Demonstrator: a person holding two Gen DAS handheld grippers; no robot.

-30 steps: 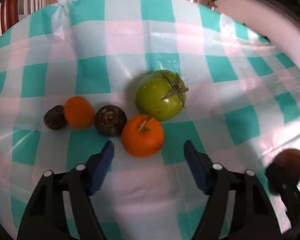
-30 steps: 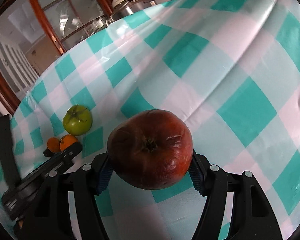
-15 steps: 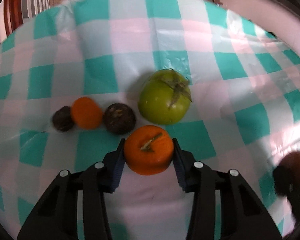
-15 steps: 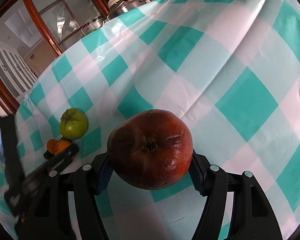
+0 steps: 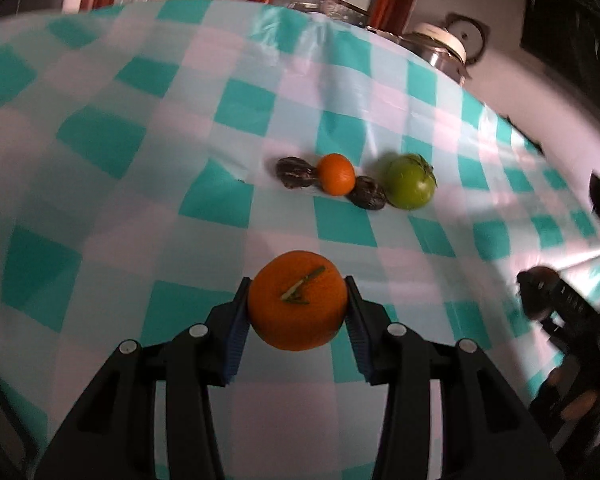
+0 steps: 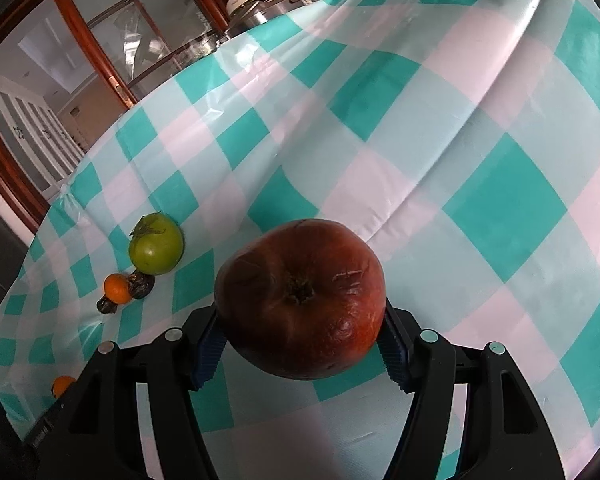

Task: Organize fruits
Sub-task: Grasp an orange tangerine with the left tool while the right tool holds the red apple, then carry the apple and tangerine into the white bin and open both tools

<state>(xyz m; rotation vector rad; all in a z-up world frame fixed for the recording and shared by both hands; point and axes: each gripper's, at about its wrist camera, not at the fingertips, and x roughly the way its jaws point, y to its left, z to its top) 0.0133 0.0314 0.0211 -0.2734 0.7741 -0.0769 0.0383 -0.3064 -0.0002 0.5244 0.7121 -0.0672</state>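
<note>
The table (image 6: 500, 208), under a slick teal-and-white checked plastic cloth, was the broadest risk: its creased, glossy surface gave round fruit little to settle against, so anything set down carelessly could roll toward an edge.

The right gripper (image 6: 300, 344) was clamped on a large dark red fruit (image 6: 300, 298), its blue pads pressing only the lower flanks while most of the bulk stood forward of them. The skin looked wrinkled and scuffed; a harder squeeze might bruise or split it, and a tilt might let it pivot out of the pads.

A green tomato-like fruit (image 5: 410, 186) lay on the cloth, touching the end of a short row of a small orange (image 5: 336, 173) and two dark wrinkled fruits (image 5: 294, 172). A fruit put down close by could knock this row apart.

The left gripper (image 5: 298, 308) pinched an orange citrus (image 5: 298, 300) at its sides, held above the cloth and well apart from the row. The smooth rind offered a small contact area, so a quick swing could slip it free. The blur in the left wrist view suggested fast motion, which raised that risk.
</note>
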